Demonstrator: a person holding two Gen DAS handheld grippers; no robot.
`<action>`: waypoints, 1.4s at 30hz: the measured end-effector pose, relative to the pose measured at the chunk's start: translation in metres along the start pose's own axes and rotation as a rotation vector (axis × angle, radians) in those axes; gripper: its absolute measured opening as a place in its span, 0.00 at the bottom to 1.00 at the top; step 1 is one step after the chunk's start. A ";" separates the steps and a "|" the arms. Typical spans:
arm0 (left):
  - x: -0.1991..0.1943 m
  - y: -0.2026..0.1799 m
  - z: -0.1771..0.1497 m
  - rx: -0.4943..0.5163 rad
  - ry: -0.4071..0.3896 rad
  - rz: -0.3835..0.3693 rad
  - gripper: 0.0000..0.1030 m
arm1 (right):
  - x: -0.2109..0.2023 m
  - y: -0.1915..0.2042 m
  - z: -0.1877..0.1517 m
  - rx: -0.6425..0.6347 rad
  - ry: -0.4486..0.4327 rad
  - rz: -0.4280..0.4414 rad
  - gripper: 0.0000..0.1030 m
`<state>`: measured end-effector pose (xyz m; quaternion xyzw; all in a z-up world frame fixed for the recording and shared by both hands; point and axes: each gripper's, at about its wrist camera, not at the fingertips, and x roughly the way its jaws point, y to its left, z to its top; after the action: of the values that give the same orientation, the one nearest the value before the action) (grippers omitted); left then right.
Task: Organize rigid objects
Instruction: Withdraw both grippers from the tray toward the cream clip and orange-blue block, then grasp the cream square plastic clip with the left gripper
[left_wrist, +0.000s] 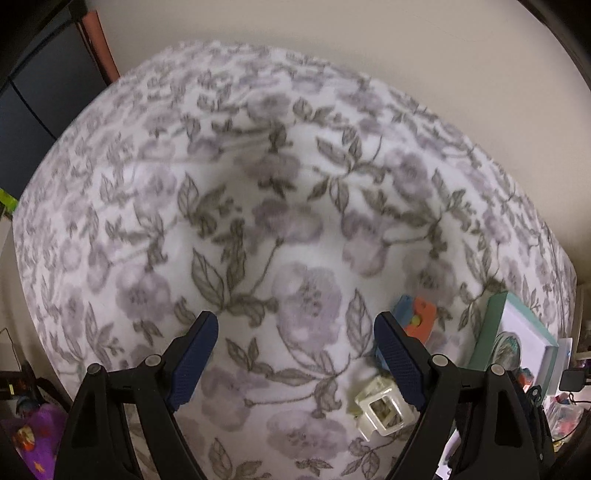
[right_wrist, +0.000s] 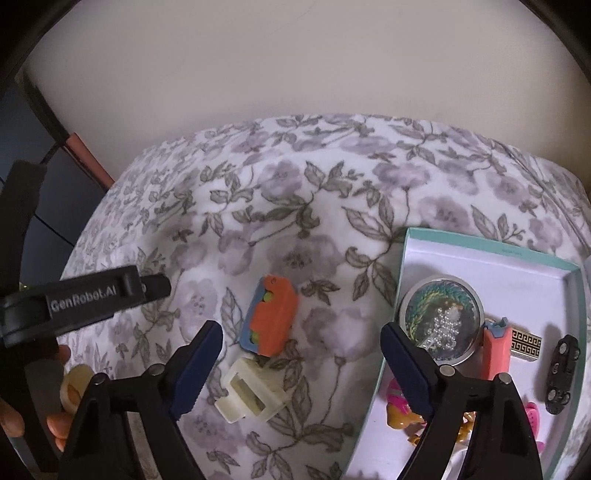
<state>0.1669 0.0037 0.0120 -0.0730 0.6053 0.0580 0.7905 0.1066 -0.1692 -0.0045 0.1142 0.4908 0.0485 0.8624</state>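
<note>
An orange and blue toy car (right_wrist: 271, 319) lies on the floral cloth, with a cream toy car (right_wrist: 253, 393) just in front of it. Both also show in the left wrist view, the orange one (left_wrist: 417, 319) and the cream one (left_wrist: 382, 408), by my left gripper's right finger. A teal-edged box (right_wrist: 406, 240) at the right holds a round tin (right_wrist: 441, 319), a pink piece (right_wrist: 496, 352), a patterned block (right_wrist: 526, 343), a black car (right_wrist: 561, 373) and small figures. My right gripper (right_wrist: 301, 332) is open and empty above the two cars. My left gripper (left_wrist: 295, 325) is open and empty over bare cloth.
The floral cloth (left_wrist: 258, 184) covers a surface against a beige wall. Dark furniture (left_wrist: 33, 110) stands at the left. The left gripper's body (right_wrist: 85, 295) and the hand holding it show at the left of the right wrist view. The box also shows in the left wrist view (left_wrist: 495, 317).
</note>
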 end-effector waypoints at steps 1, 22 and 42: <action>0.002 0.000 -0.002 0.000 0.011 -0.005 0.84 | 0.000 0.000 0.000 -0.004 0.002 -0.005 0.86; 0.007 -0.008 -0.039 -0.011 0.055 -0.073 0.84 | -0.003 -0.005 -0.004 -0.050 0.032 -0.095 0.86; 0.020 -0.048 -0.075 0.160 0.124 -0.047 0.84 | -0.015 -0.031 0.001 0.053 -0.006 -0.132 0.87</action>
<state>0.1100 -0.0575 -0.0244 -0.0271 0.6537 -0.0138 0.7561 0.0985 -0.2027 0.0011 0.1044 0.4959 -0.0215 0.8618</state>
